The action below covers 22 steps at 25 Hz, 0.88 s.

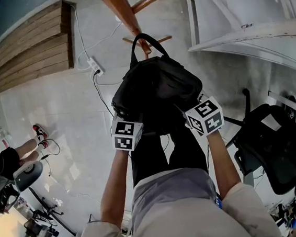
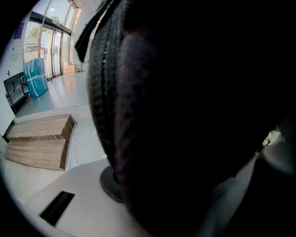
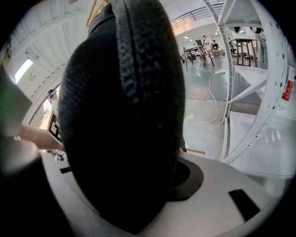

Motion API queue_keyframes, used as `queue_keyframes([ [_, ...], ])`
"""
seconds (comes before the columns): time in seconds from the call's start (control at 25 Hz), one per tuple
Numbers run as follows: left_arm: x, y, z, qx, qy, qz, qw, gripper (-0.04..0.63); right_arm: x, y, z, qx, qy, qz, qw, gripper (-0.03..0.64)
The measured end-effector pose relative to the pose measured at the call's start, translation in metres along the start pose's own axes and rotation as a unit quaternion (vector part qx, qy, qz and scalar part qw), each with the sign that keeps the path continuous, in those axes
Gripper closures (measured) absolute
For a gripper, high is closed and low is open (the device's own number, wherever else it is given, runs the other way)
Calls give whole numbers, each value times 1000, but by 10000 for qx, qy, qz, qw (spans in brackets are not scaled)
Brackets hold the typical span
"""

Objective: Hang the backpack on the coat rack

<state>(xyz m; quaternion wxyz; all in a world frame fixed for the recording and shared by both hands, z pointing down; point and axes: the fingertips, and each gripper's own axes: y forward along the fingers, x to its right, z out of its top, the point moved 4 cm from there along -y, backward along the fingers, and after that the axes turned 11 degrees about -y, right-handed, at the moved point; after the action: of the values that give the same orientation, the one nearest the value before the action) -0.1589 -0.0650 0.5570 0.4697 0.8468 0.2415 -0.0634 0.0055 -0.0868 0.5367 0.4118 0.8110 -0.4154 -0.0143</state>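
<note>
A black backpack (image 1: 155, 88) hangs in front of me, its top handle (image 1: 148, 39) looped up by a peg of the wooden coat rack (image 1: 123, 10). My left gripper (image 1: 132, 116) is shut on the bag's left side, and my right gripper (image 1: 189, 107) is shut on its right side. Both sets of fingertips are buried in the fabric, so only the marker cubes show. The dark backpack (image 2: 185, 115) fills most of the left gripper view and presses against one pad. In the right gripper view the woven backpack (image 3: 125, 115) sits between the jaws, with a strap running down its face.
Wooden steps (image 1: 29, 43) lie on the floor at upper left, with a power strip (image 1: 96, 66) and cables beside them. A white metal frame (image 1: 249, 31) stands at upper right, a black office chair (image 1: 276, 138) at right, and another person's legs (image 1: 30, 146) at left.
</note>
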Motion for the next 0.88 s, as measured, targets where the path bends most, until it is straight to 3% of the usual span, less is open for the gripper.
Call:
queue_keyframes([
  [0.88,-22,35,-12,-340,-128,45,9993,449,21,37,-19,-136,277,38,9995,427],
])
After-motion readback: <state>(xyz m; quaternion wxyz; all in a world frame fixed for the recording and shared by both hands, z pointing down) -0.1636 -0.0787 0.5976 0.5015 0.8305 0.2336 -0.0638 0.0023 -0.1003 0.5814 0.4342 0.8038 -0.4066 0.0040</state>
